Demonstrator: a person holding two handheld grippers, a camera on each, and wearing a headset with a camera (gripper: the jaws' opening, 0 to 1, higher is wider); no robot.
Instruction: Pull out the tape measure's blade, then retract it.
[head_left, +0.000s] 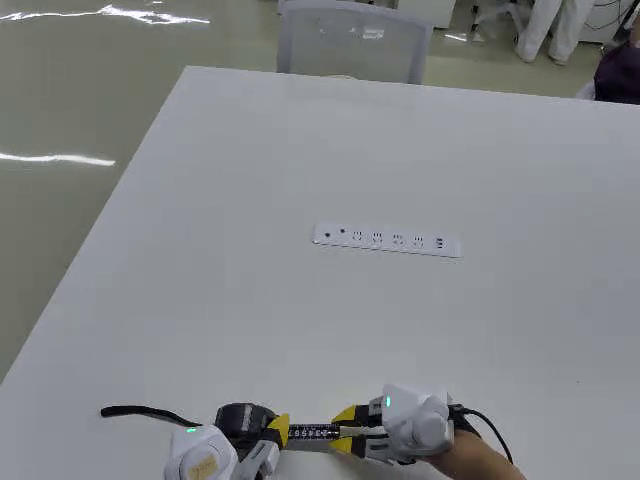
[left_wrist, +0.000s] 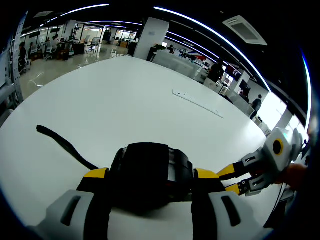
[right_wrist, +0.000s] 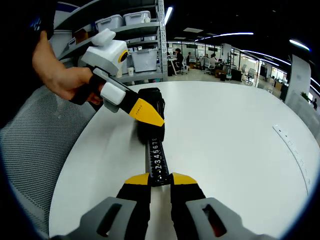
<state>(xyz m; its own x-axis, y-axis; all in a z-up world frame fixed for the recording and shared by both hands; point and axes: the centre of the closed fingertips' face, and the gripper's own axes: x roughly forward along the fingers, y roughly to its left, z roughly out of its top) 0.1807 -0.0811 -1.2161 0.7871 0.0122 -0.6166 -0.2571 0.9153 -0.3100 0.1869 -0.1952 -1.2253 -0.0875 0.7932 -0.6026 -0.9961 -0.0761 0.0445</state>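
A black tape measure case (head_left: 243, 419) lies near the table's front edge, its black wrist strap (head_left: 140, 412) trailing left. My left gripper (head_left: 262, 432) is shut on the case (left_wrist: 150, 172), with a yellow-tipped jaw on each side of it. A short length of blade (head_left: 312, 432) runs right from the case to my right gripper (head_left: 343, 430). In the right gripper view the right gripper (right_wrist: 160, 179) is shut on the end of the numbered blade (right_wrist: 156, 156), and the case (right_wrist: 151, 106) sits beyond it beside the left gripper (right_wrist: 134, 108).
A white power strip (head_left: 387, 240) lies flat mid-table. The white table (head_left: 300, 160) stretches far ahead. A grey mesh chair (head_left: 352, 38) stands at its far edge. Another mesh chair (right_wrist: 30, 150) is close by my side. People stand at the far right of the room.
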